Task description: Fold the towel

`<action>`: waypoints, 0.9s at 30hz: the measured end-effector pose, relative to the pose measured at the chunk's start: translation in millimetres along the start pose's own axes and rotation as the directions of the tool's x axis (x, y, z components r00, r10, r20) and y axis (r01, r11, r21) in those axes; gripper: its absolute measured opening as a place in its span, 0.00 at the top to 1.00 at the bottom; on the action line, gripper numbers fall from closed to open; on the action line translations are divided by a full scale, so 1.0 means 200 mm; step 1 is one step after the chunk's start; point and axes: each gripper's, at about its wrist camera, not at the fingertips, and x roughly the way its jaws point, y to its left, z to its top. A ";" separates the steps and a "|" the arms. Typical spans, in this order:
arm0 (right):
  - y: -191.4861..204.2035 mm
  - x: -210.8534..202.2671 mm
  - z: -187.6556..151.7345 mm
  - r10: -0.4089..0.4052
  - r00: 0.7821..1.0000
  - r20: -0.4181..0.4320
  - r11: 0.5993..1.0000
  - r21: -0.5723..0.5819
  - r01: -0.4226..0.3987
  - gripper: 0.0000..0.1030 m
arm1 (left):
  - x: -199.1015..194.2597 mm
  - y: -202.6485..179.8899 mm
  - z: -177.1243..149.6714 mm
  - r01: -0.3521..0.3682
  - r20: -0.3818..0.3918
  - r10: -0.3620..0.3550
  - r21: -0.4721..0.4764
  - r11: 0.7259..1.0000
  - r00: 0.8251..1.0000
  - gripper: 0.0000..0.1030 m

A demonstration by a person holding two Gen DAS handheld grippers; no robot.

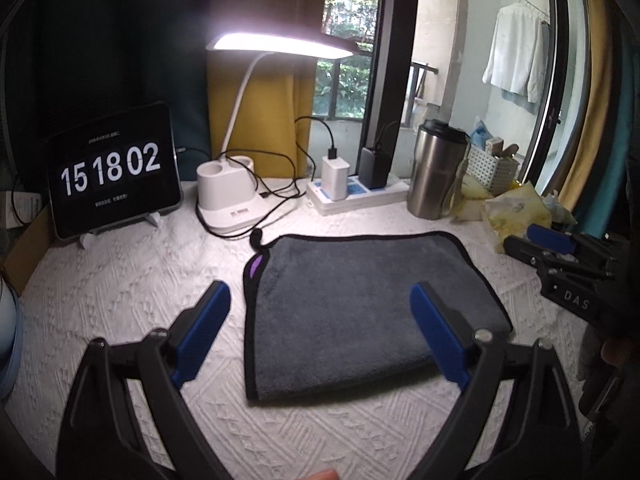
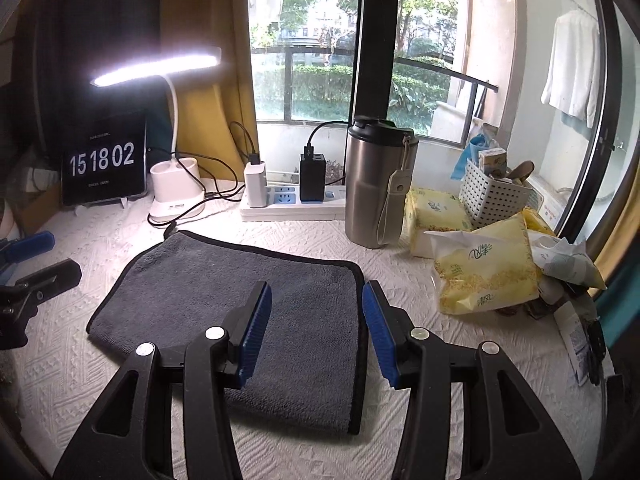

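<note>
A grey towel [image 1: 352,304] with a black border lies folded flat on the white patterned cloth; it also shows in the right wrist view [image 2: 224,300]. A purple tag shows at its far left corner [image 1: 256,266]. My left gripper [image 1: 320,332] is open and empty, held above the towel's near left part. My right gripper [image 2: 316,328] is open and empty, above the towel's near right edge. The right gripper also shows at the right edge of the left wrist view [image 1: 560,256], and the left gripper at the left edge of the right wrist view [image 2: 32,272].
At the back stand a clock tablet [image 1: 114,172], a lit desk lamp [image 1: 228,196], a power strip with chargers [image 1: 352,192] and a steel tumbler [image 2: 378,184]. Yellow tissue packs [image 2: 484,272] and a white basket [image 2: 492,196] crowd the right.
</note>
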 end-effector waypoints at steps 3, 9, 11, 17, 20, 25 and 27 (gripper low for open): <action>0.01 -0.07 -0.02 -0.002 1.000 0.023 1.000 0.006 0.001 0.51 | -0.07 -0.03 -0.03 0.012 0.015 -0.012 0.002 1.000 1.000 0.10; 0.03 -0.24 -0.04 0.008 0.997 0.078 1.000 0.005 -0.008 0.51 | -0.23 -0.05 -0.07 0.019 0.114 -0.018 -0.010 1.000 0.993 0.10; 0.04 -0.30 -0.06 0.006 0.995 0.096 1.000 0.005 -0.006 0.51 | -0.29 -0.05 -0.08 0.019 0.154 -0.017 -0.011 1.000 0.988 0.10; 0.06 -0.43 -0.10 0.009 0.991 0.137 1.000 0.010 -0.010 0.51 | -0.39 -0.03 -0.11 0.011 0.208 -0.007 -0.018 1.000 0.978 0.10; 0.07 -0.48 -0.13 0.005 0.988 0.153 1.000 0.021 -0.008 0.51 | -0.42 -0.02 -0.14 0.013 0.221 -0.006 -0.030 0.999 0.975 0.10; 0.07 -0.54 -0.18 0.004 0.983 0.184 1.000 0.022 -0.008 0.51 | -0.46 -0.02 -0.19 0.010 0.238 -0.005 -0.020 1.000 0.971 0.10; 0.08 -0.56 -0.20 0.001 0.982 0.189 1.000 0.020 -0.005 0.51 | -0.47 0.00 -0.22 0.020 0.235 -0.010 -0.039 0.999 0.972 0.10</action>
